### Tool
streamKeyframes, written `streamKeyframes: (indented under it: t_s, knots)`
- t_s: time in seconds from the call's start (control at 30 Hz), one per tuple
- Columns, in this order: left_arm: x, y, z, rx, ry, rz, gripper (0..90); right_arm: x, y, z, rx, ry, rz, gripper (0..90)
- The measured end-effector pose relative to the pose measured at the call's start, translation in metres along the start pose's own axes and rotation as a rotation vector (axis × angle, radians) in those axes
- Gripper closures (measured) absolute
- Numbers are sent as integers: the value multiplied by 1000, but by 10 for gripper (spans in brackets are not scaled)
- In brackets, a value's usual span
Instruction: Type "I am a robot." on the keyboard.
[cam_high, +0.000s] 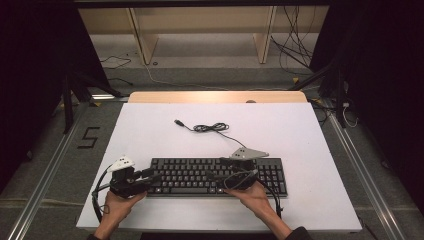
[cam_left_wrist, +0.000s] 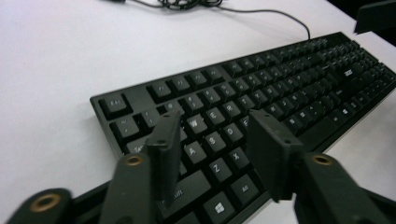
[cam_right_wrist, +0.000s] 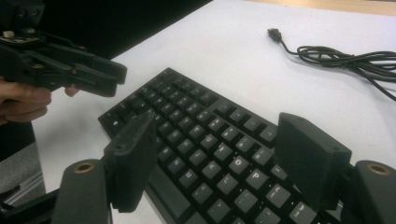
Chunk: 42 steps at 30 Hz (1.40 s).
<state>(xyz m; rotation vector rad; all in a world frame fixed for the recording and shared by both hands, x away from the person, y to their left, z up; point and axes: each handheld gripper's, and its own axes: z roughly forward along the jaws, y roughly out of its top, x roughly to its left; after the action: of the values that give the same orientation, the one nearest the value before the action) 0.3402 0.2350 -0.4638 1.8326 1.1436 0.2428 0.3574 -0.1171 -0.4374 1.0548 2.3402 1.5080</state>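
Two grippers hang over the black keyboard (cam_high: 218, 176) near the worktop's (cam_high: 150, 125) front edge. Left gripper (cam_left_wrist: 212, 140) fingers are partly open, holding nothing. Right gripper (cam_right_wrist: 219, 154) fingers are wide open, holding nothing.

Hidden and cut-off parts

The keyboard (cam_right_wrist: 205, 140) runs off the right gripper view's bottom edge; its cable (cam_right_wrist: 355, 60) leaves the right edge; key legends in the high view are too small to read.
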Motion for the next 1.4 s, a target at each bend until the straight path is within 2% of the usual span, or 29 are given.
streamKeyframes:
  t_s: [0.23,0.43,1.07,1.27,1.4]
  knots:
    - [1,-2,1,60,20,21,741,1,-2,-7,-11,7,-1,294]
    - [2,-3,3,95,30,35,836,4,-5,-11,-13,12,-2,292]
    - [2,-6,9,150,35,51,884,7,-9,-18,-17,23,-7,286]
    - [3,-7,11,182,42,66,887,8,-10,-20,-22,28,-8,282]
    - [3,-8,12,191,46,58,889,8,-10,-21,-24,26,-7,280]
